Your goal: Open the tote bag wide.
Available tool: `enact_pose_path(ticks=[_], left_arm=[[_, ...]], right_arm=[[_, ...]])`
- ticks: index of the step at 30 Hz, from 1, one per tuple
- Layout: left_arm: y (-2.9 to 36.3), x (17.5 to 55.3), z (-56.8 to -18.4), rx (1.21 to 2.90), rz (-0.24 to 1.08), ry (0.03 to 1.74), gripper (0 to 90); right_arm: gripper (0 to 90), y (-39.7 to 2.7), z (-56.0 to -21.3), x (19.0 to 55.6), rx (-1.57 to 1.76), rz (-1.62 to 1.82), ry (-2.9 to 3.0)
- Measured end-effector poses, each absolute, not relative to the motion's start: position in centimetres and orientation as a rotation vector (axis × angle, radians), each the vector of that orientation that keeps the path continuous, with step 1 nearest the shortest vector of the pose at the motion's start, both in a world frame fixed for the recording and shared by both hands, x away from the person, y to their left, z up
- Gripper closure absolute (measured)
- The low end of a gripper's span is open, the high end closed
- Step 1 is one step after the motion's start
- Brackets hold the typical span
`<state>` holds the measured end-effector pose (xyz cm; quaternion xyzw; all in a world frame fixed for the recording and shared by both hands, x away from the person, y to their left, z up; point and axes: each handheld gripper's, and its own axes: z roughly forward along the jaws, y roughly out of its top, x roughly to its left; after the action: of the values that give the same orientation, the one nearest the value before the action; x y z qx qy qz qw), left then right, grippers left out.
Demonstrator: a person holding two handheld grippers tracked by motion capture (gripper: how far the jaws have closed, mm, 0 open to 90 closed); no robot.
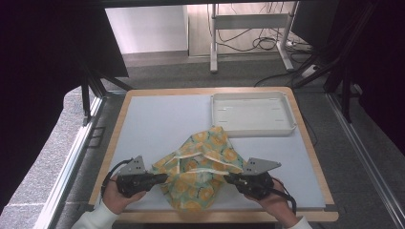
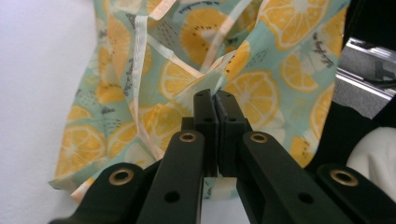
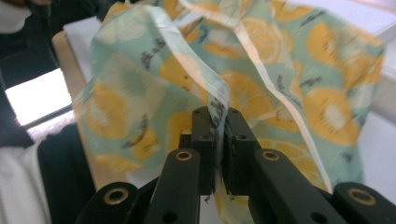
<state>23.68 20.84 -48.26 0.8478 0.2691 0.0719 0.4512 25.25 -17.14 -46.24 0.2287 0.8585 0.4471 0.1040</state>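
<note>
A teal cloth (image 1: 200, 167) printed with orange slices lies bunched at the near middle of the table, its pale hems folded over on top. My left gripper (image 1: 165, 177) pinches the cloth's left edge and my right gripper (image 1: 227, 178) pinches its right edge. In the left gripper view the jaws (image 2: 215, 95) are pressed together with a fold of cloth (image 2: 177, 79) caught at their tips. In the right gripper view the jaws (image 3: 215, 112) clamp a hemmed fold that rises between them, and the cloth (image 3: 280, 84) is lifted in front.
A shallow white tray (image 1: 252, 130) sits empty at the far right of the pale mat (image 1: 162, 119). The wooden table edge runs close under both hands. Beyond the table stand a desk frame and loose cables on the floor.
</note>
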Motion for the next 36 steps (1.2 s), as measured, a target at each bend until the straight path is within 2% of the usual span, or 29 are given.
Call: enact_pose_path(ticks=[10,20,24,28,36], left_arm=[[20.2,23.0,-50.0,2.157,0.110,0.655,89.1],[19.7,23.0,-51.6,2.231,0.053,0.692,88.8],[19.7,23.2,-51.8,2.241,0.048,0.709,88.8],[19.8,23.3,-52.1,2.247,0.043,0.734,88.7],[19.6,23.7,-52.5,2.273,0.029,0.738,88.3]], right_arm=[[83.0,-17.7,-48.7,23.3,0.656,1.254,2.640],[81.2,-17.8,-51.0,23.1,0.707,1.185,2.742],[72.4,-17.9,-50.7,23.2,0.711,1.204,2.750],[54.3,-18.3,-49.9,22.8,0.730,1.270,2.704],[42.2,-20.3,-46.0,22.6,0.800,1.443,2.555]])
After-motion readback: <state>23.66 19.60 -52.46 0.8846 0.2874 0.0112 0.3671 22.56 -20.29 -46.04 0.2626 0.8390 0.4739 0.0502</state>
